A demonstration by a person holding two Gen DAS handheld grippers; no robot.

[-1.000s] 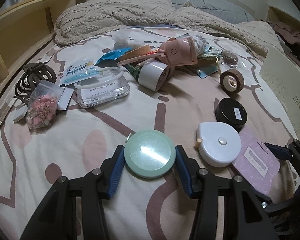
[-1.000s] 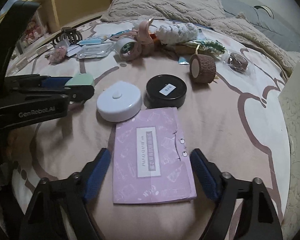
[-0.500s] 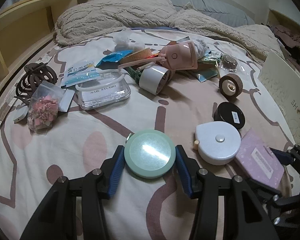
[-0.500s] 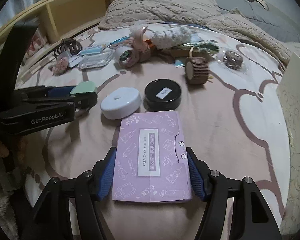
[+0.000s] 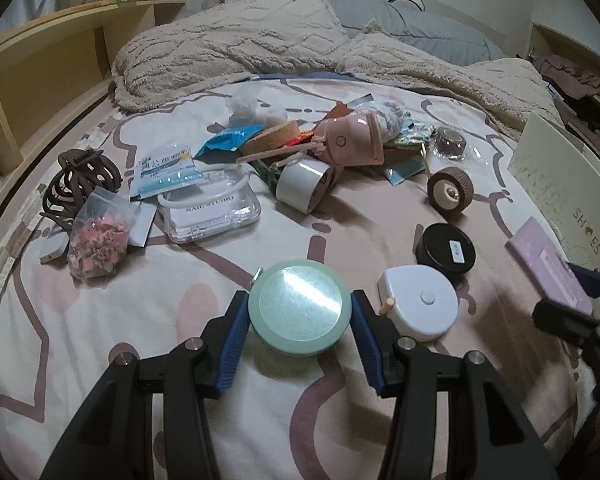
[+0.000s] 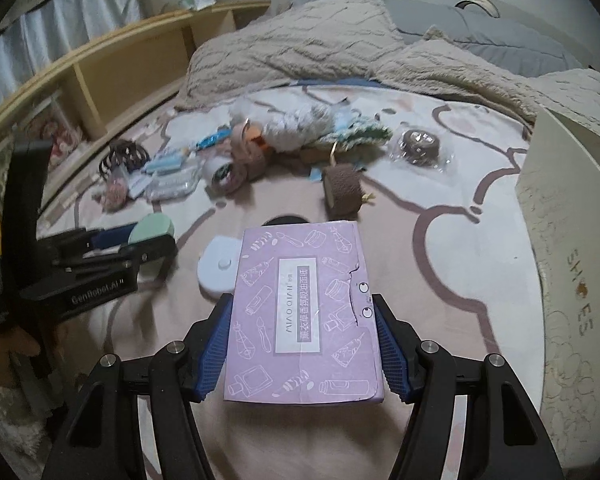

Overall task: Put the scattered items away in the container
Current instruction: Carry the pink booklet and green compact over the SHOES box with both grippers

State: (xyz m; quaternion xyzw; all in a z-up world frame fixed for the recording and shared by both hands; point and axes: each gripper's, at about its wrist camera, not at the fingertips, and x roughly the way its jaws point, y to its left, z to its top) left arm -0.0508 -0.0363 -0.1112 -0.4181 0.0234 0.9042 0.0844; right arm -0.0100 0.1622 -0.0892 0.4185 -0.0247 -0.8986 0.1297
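Observation:
A round mint-green compact mirror (image 5: 296, 312) sits between the blue pads of my left gripper (image 5: 300, 300), which is shut on it low over the bedsheet. My right gripper (image 6: 302, 304) is shut on a flat purple paper packet (image 6: 300, 264), held tilted above the bed. In the left wrist view the packet (image 5: 540, 264) hangs at the right edge, close to the cream shoe box (image 5: 560, 184). In the right wrist view the left gripper (image 6: 140, 240) shows at the left and the shoe box (image 6: 572, 240) at the right.
On the sheet lie a white tape measure (image 5: 418, 304), a black round tin (image 5: 444, 250), a brown roll (image 5: 448, 190), a white tape roll (image 5: 304, 186), a clear case (image 5: 208, 212), a bag of pink bits (image 5: 98, 236) and a hair claw (image 5: 80, 184). A fleece blanket (image 5: 240, 40) is heaped behind.
My right gripper closed on the purple packet and lifted it off the bed, carrying it toward the shoe box. The left gripper and its green mirror have stayed put.

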